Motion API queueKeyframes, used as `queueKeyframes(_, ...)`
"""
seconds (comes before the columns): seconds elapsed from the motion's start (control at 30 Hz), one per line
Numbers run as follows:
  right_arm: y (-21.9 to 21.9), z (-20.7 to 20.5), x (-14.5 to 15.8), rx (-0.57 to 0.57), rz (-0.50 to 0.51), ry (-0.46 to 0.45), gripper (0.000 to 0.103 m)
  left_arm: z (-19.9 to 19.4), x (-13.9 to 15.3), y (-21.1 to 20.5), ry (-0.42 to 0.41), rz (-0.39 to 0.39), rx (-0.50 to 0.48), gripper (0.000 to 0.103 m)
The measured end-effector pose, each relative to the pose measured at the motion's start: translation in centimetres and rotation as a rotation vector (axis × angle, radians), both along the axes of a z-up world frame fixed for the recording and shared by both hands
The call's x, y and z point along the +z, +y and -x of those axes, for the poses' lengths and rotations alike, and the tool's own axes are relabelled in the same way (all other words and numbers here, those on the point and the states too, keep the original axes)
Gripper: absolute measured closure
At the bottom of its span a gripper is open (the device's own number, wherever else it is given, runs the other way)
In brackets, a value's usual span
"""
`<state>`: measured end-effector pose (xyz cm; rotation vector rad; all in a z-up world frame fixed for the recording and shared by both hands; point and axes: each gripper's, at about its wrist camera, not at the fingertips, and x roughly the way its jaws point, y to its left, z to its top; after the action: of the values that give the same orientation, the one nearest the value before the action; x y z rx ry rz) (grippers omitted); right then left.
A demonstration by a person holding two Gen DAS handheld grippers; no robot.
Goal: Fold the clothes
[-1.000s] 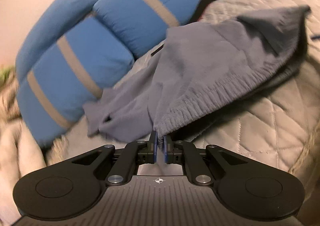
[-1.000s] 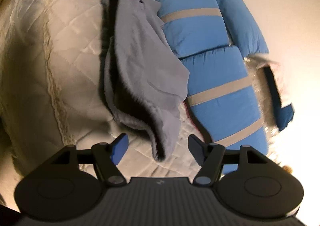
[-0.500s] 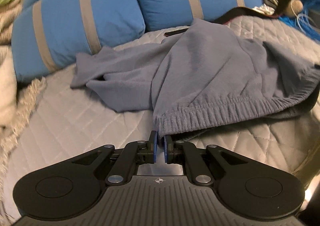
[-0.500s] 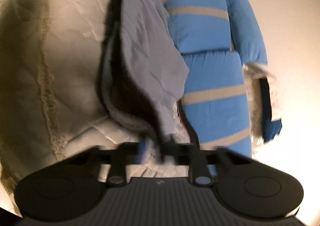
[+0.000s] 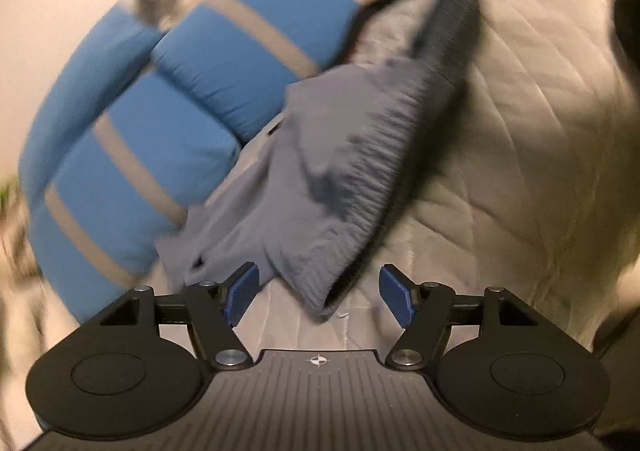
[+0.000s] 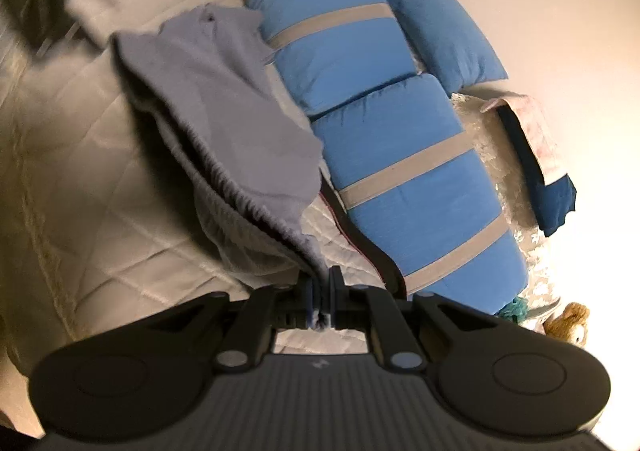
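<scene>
Left gripper (image 5: 318, 297): lower centre, jaws opening, garment (image 5: 320, 191) corner between pads, untouched. Right gripper (image 6: 320, 301): lower centre, closing, clamped on garment waistband (image 6: 240, 195).

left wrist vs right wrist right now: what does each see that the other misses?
Left wrist only: the left hand-held gripper, jaws opening, with the grey garment's ribbed corner lying loose between the pads, untouched.

Right wrist only: the right hand-held gripper closing on the garment's waistband edge; a folded pink-and-navy cloth; a stuffed toy.

Both: the garment, the blue striped pillows and the quilted bedspread.
</scene>
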<state>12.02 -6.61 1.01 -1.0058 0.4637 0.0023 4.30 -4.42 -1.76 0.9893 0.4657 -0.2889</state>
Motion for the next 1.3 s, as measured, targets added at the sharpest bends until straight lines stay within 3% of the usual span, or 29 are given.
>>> queueKeyframes(0.07,-0.4,-0.4,1.0,-0.005,-0.023,-0.01,0.095,-0.3,-1.2,-1.0,-0.021,-0.057,0.007,0.038)
queueKeyframes(0.23,-0.8,-0.8,2.7,-0.021,-0.089,-0.013,0.095,-1.7,-3.5,-3.0,-0.105,-0.113,0.057,0.038)
queueKeyframes(0.43,-1.3,-0.5,3.8,-0.029,-0.14,-0.02,0.095,-0.9,-5.5,-5.2,-0.242,-0.286,0.06,0.038)
queueKeyframes(0.6,-2.0,-0.2,4.5,-0.033,-0.174,-0.024,0.095,-0.8,-6.4,-6.3,-0.293,-0.394,0.055,0.039)
queueKeyframes(0.63,-2.0,-0.2,4.7,-0.034,-0.177,-0.026,0.095,-1.0,-6.5,-6.5,-0.297,-0.405,0.065,0.043)
queueKeyframes(0.67,-2.1,-0.1,4.7,-0.034,-0.18,-0.027,0.095,-1.2,-6.5,-6.6,-0.296,-0.423,0.079,0.059)
queueKeyframes(0.7,-2.2,0.0,4.8,-0.035,-0.183,-0.027,0.095,-1.3,-6.7,-6.8,-0.297,-0.449,0.092,0.084)
queueKeyframes(0.73,-2.3,0.0,4.8,-0.039,-0.187,-0.026,0.095,-1.4,-6.8,-6.7,-0.303,-0.471,0.1,0.093)
queueKeyframes(0.83,-2.7,0.3,4.5,-0.044,-0.196,-0.009,0.093,-1.2,-5.7,-5.9,-0.283,-0.438,0.103,0.094)
queueKeyframes(0.97,-3.2,1.4,3.6,-0.046,-0.219,0.02,0.093,-0.2,-2.3,-4.9,-0.315,-0.375,0.082,0.094)
queueKeyframes(1.3,-4.0,4.1,3.4,-0.085,-0.399,0.038,0.093,0.5,8.6,-5.9,-0.518,-0.227,-0.01,0.095)
